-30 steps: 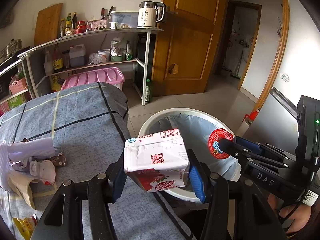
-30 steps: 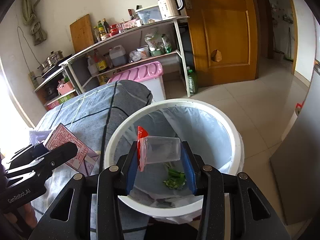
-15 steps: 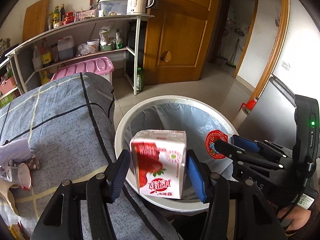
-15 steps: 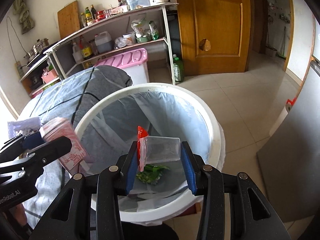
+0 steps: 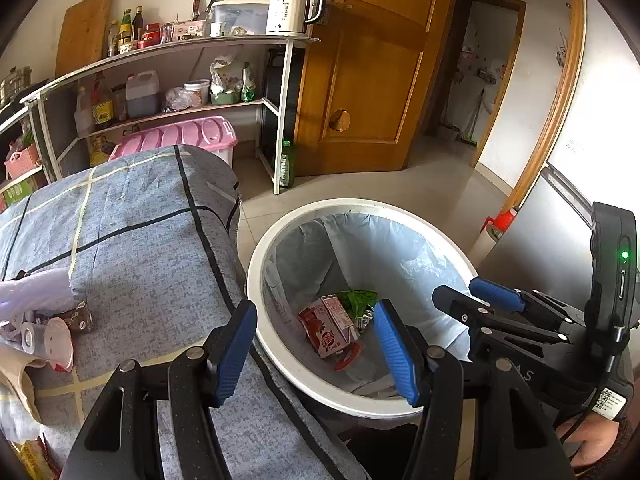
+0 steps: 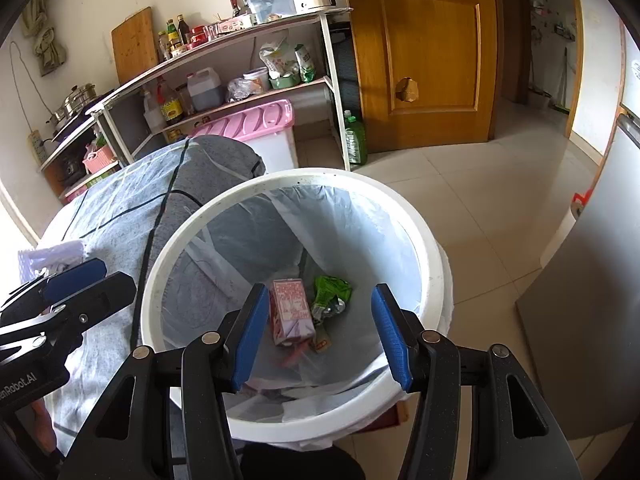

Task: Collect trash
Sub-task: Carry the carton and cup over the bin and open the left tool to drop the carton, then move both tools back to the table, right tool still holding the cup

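Dropped! Carton [image 5: 330,326] and cup [image 6: 298,354], gripped a second ago, now down inside the bin [image 5: 256,280]. Left gripper [image 5: 316,344] and right gripper [image 6: 318,336] above the bin, fingers empty, spreading wider.

Light: we see bright daylight, washing out the left edge of the right wrist view.
Edges: fisheye bending, dark corners.
Focus: sharp.

Both grippers are black, with ribbed blue pads [image 5: 236,350] and silver screws [image 6: 210,337]. The right gripper [image 5: 480,300] carries a green light [image 5: 624,255] and a QR sticker [image 5: 610,400]; the left gripper [image 6: 76,284] bears white "GenRobot.AI" lettering [image 6: 18,384].
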